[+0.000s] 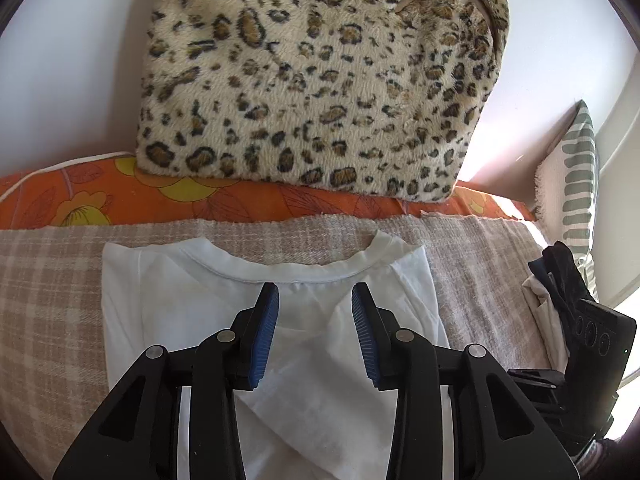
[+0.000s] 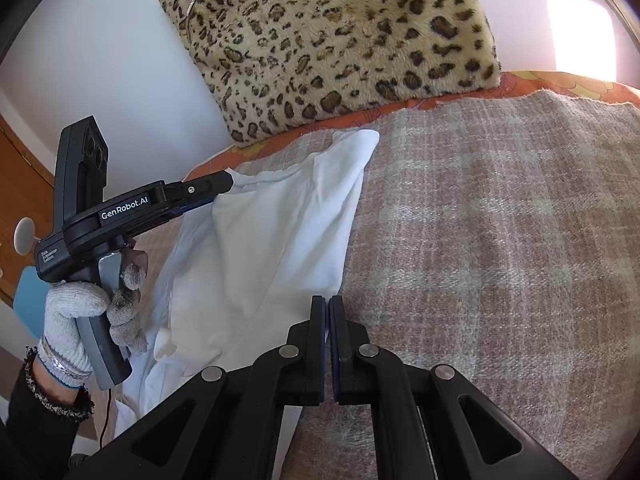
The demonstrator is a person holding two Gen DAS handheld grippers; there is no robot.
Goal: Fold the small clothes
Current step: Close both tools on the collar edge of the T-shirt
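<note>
A small white T-shirt (image 1: 200,296) lies flat on a beige plaid blanket (image 1: 52,288), collar toward the leopard cushion. My left gripper (image 1: 315,300) is open and empty, hovering just above the shirt below the collar. In the right wrist view the shirt (image 2: 272,240) lies left of centre, and the left gripper (image 2: 216,186) reaches over it from the left. My right gripper (image 2: 329,304) is shut on the shirt's right edge. The right gripper also shows at the far right of the left wrist view (image 1: 540,272), with white cloth in it.
A leopard-print cushion (image 1: 320,80) leans on the white wall behind the blanket, on an orange floral sheet (image 1: 100,196). A green-striped pillow (image 1: 580,184) stands at the right. The blanket (image 2: 500,220) spreads wide to the right of the shirt. A wooden door (image 2: 20,184) is at far left.
</note>
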